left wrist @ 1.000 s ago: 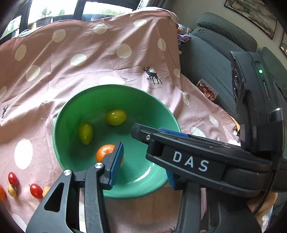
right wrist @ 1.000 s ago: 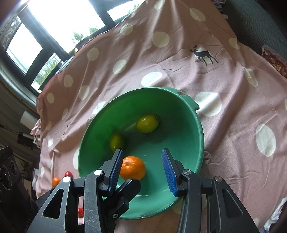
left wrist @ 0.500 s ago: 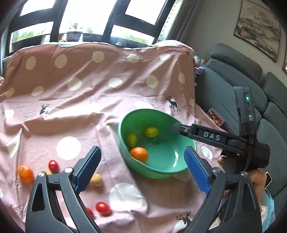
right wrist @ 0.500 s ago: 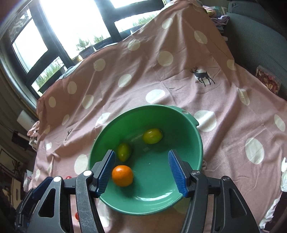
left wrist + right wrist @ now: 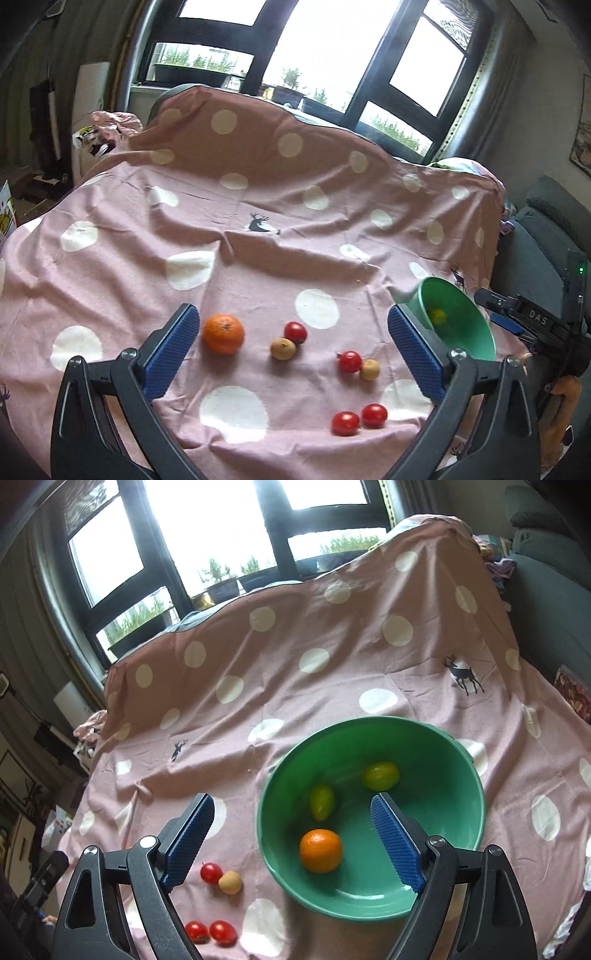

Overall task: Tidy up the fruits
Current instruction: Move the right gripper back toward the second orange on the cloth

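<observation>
The green bowl [image 5: 461, 760] holds an orange [image 5: 320, 850] and two yellow-green fruits [image 5: 322, 802]. It shows at the right of the left wrist view [image 5: 472, 325]. My right gripper [image 5: 291, 840] is open and empty above the bowl's near left rim. My left gripper [image 5: 291, 350] is open and empty above loose fruit on the pink dotted cloth [image 5: 258, 258]: an orange [image 5: 224, 333], several red tomatoes [image 5: 295, 332] and two small tan fruits [image 5: 282, 348]. The right gripper also shows at the far right of the left wrist view [image 5: 532, 321].
A grey sofa [image 5: 546, 236] stands to the right of the cloth. Windows [image 5: 332, 55] are behind. Clutter lies past the cloth's left edge [image 5: 99, 133]. Tomatoes [image 5: 210, 872] and a tan fruit [image 5: 230, 882] lie left of the bowl in the right wrist view.
Both grippers pulled back from the bowl. The left swung left over the loose fruit and opened wide. The right let go of the orange, which now rests in the bowl, and opened wider.
</observation>
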